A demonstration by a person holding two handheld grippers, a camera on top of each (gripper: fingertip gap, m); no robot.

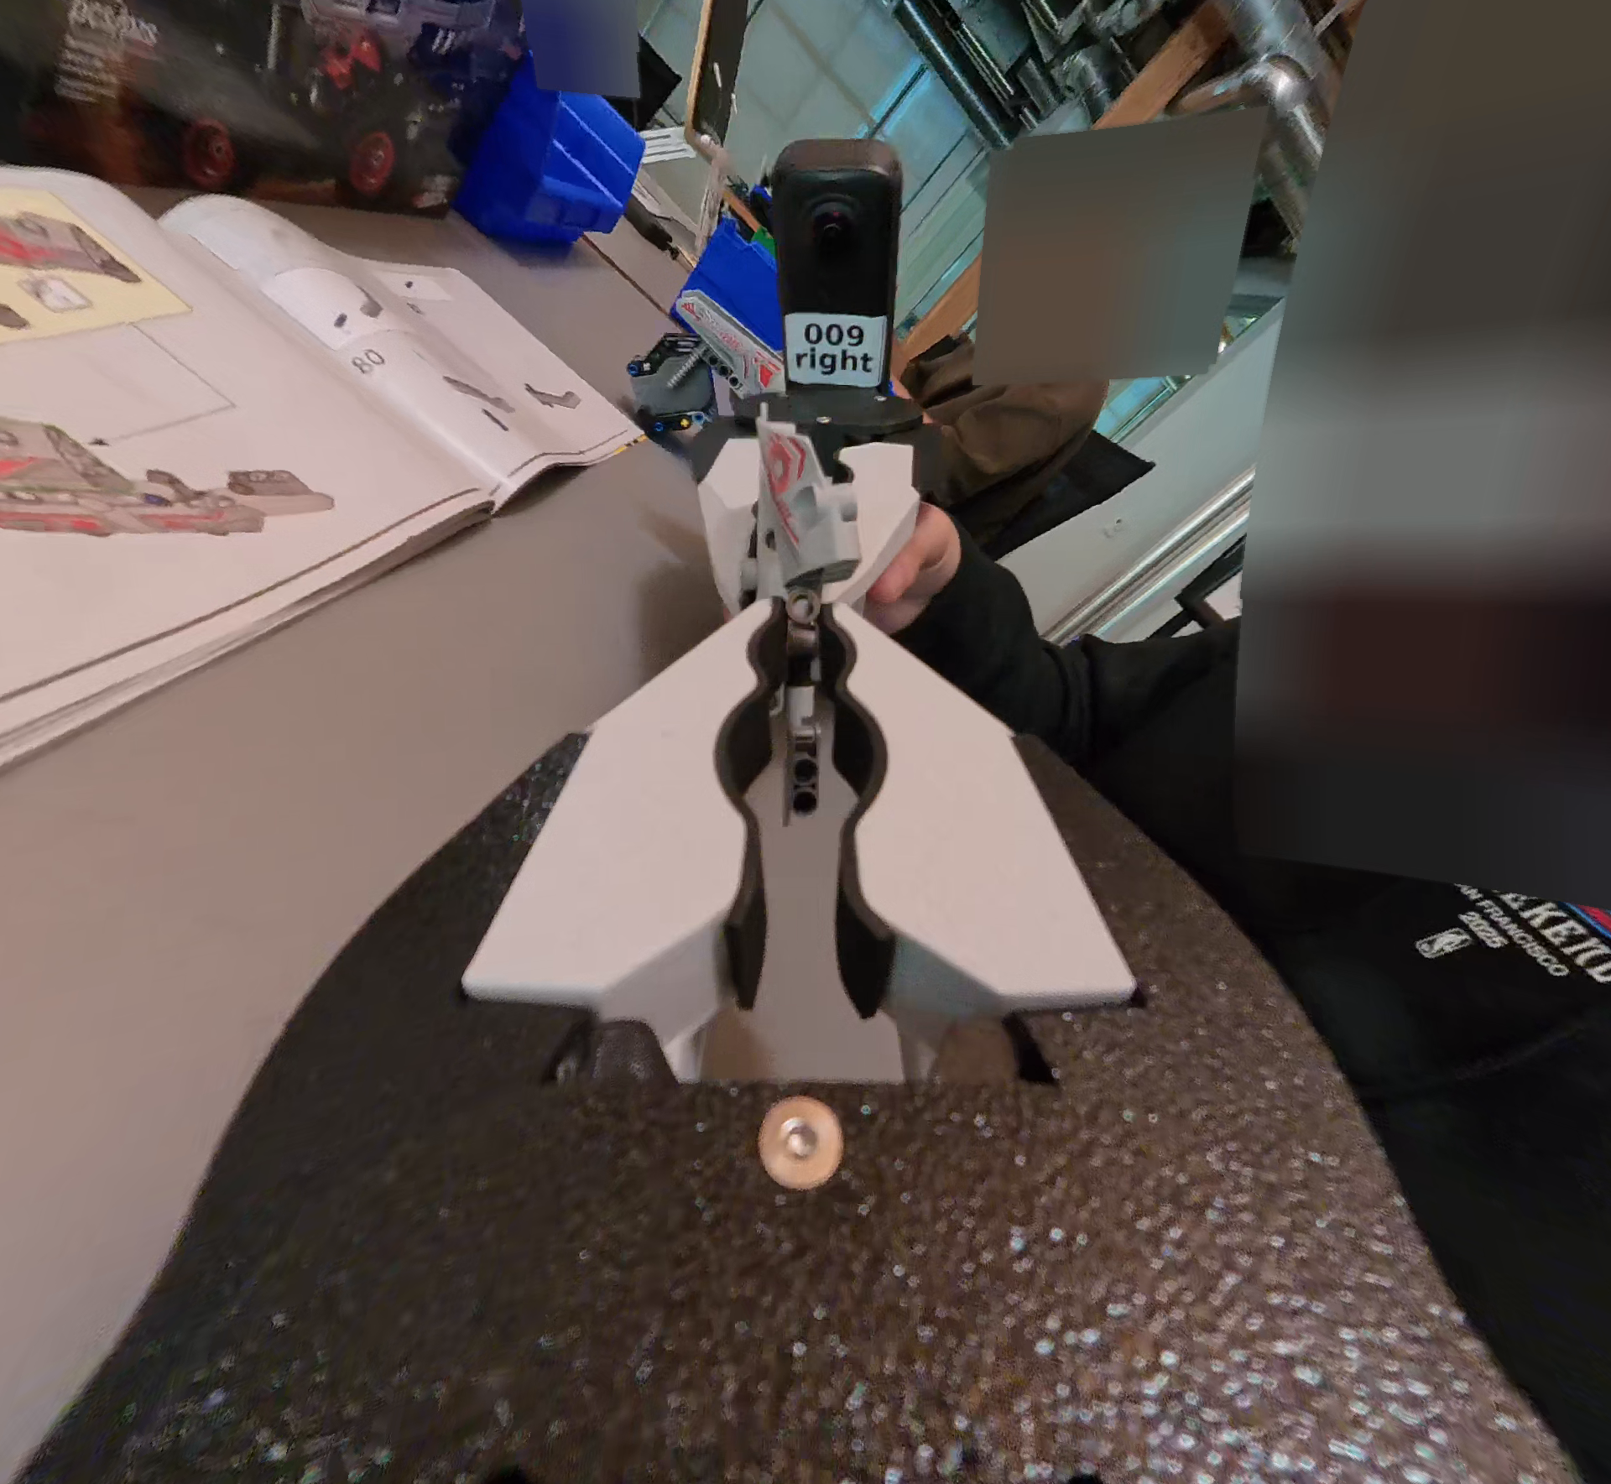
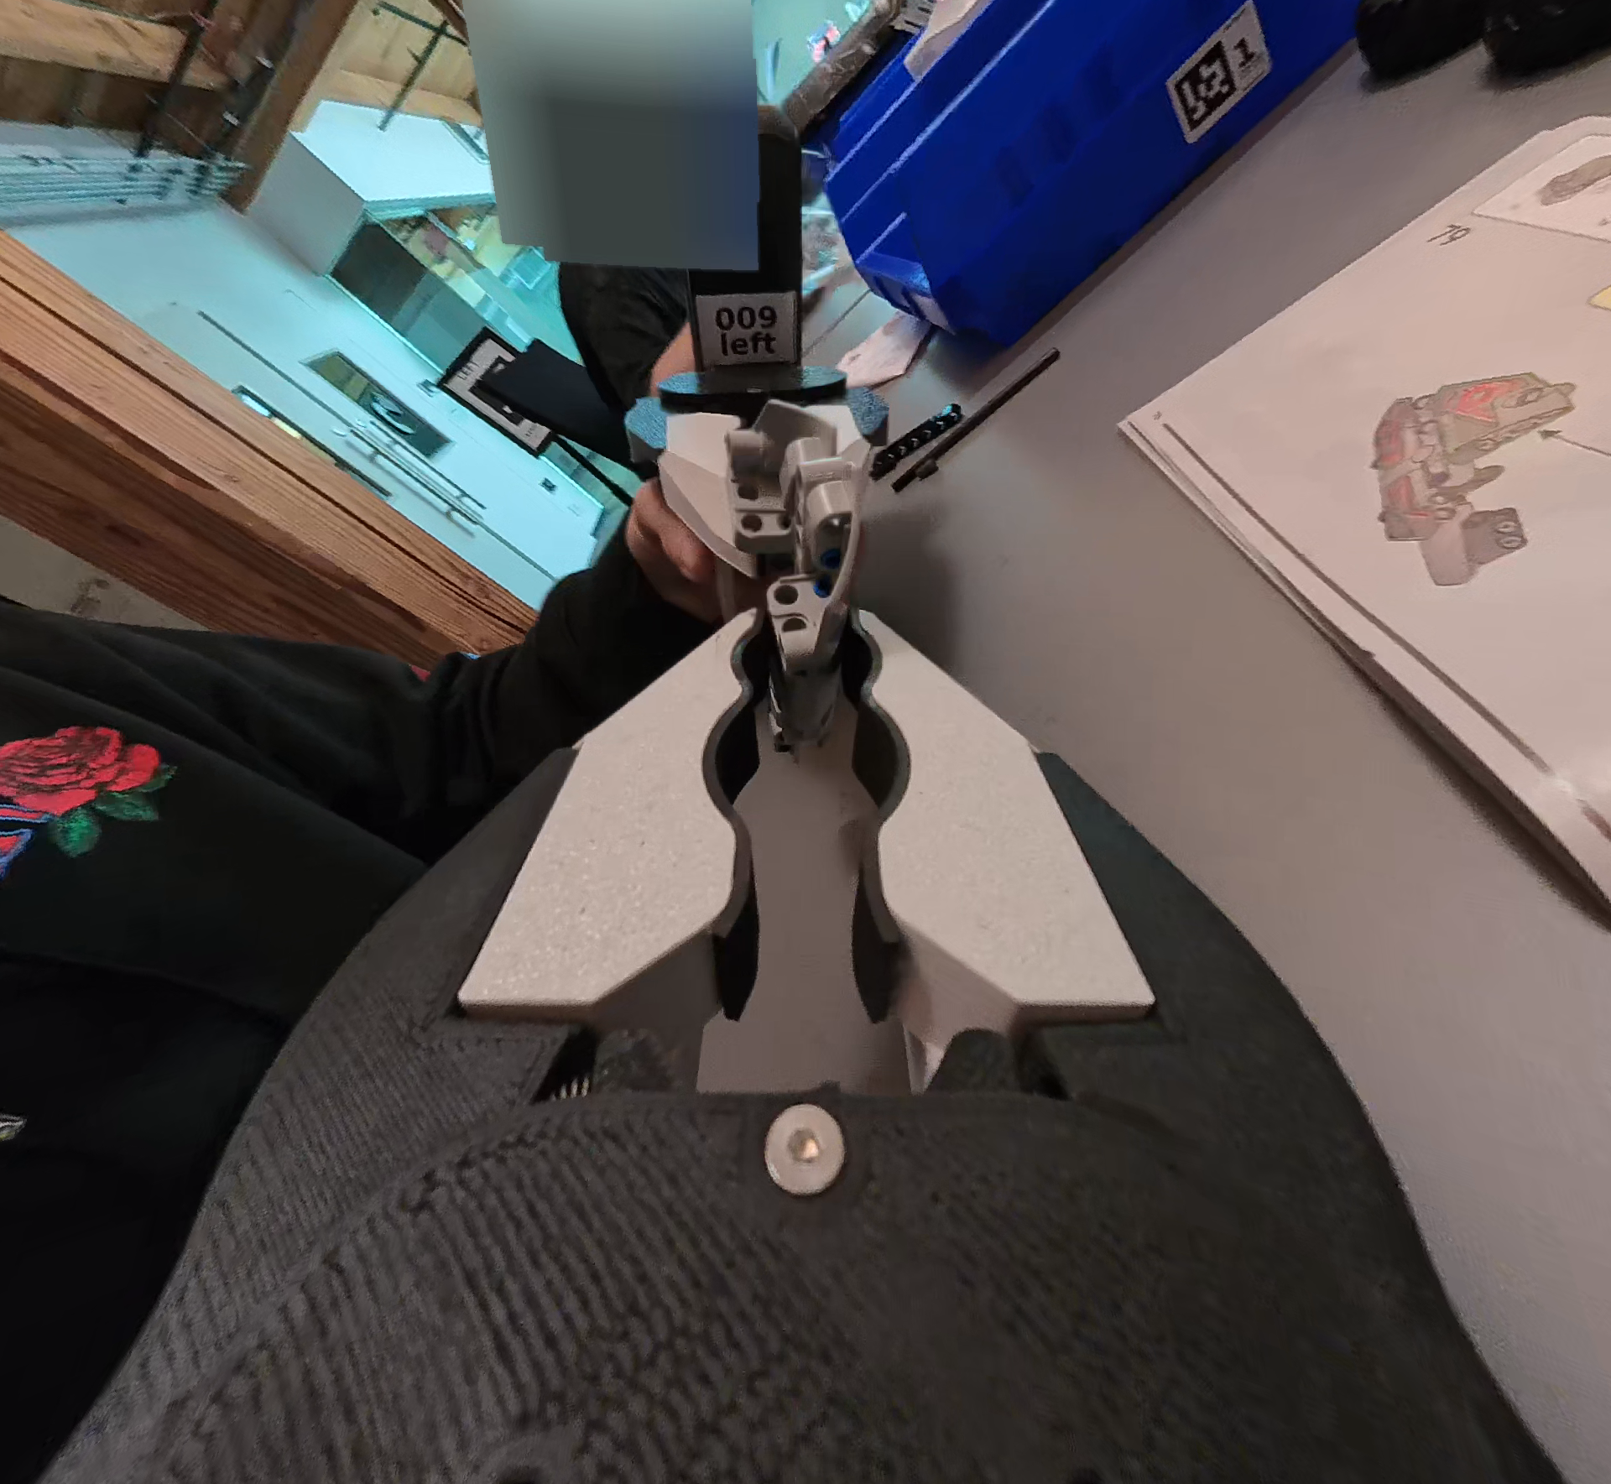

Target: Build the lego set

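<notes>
While my left gripper [image 1: 798, 614] pinches the dark beam [image 1: 802, 754] lengthwise, my right gripper [image 2: 798, 623] faces it head-on, clamped on the grey panel piece [image 2: 806, 571], both held tip-to-tip above the table [image 1: 261, 788]

Left claw [image 1: 802, 614] clamps grey lego assembly [image 1: 806, 518]; right claw [image 1: 811, 501] opposite.

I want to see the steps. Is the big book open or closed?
Open. The instruction book lies flat on the grey table, pages spread, with drawings showing on both sides.
</notes>
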